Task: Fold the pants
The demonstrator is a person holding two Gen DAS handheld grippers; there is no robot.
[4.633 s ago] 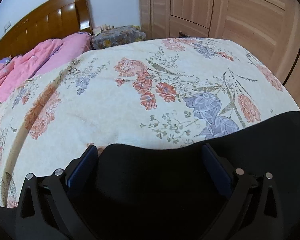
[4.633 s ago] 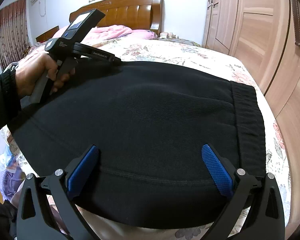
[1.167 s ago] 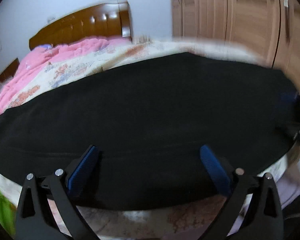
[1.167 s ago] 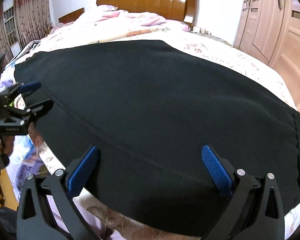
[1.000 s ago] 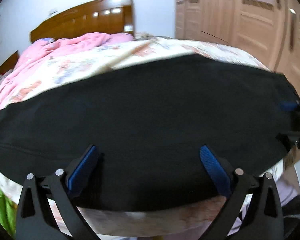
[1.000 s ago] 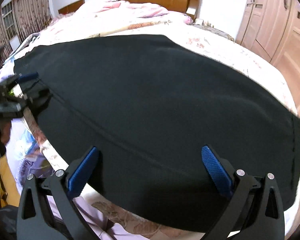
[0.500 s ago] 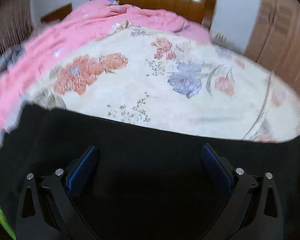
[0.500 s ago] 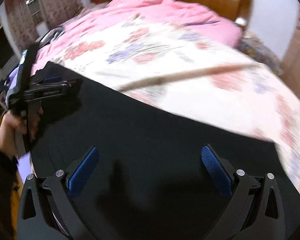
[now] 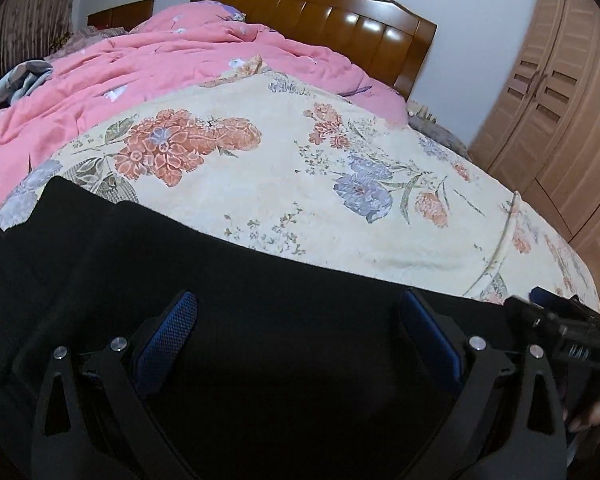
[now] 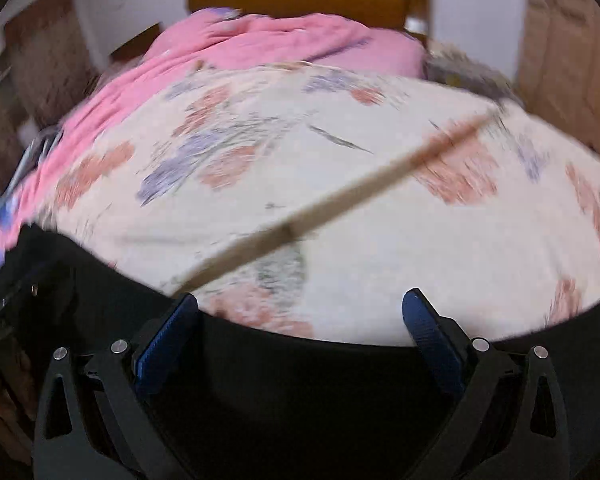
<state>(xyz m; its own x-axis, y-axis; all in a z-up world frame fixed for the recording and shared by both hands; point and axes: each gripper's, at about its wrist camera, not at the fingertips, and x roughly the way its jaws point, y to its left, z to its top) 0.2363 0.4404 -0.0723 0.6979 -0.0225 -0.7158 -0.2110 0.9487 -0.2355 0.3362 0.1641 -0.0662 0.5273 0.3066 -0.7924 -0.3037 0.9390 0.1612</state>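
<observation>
Black pants (image 9: 260, 300) lie on the floral bed (image 9: 340, 184); left gripper (image 9: 300, 332) and right gripper (image 10: 300, 332) hover above, jaws wide

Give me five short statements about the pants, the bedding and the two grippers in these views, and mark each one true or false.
1. The black pants lie on a floral bedspread. True.
2. The left gripper is shut on the pants. False: its jaws stand wide open over the black fabric.
3. A pink quilt is bunched near the wooden headboard. True.
4. The right gripper is open. True.
5. The wardrobe doors stand open. False: they are closed.
</observation>
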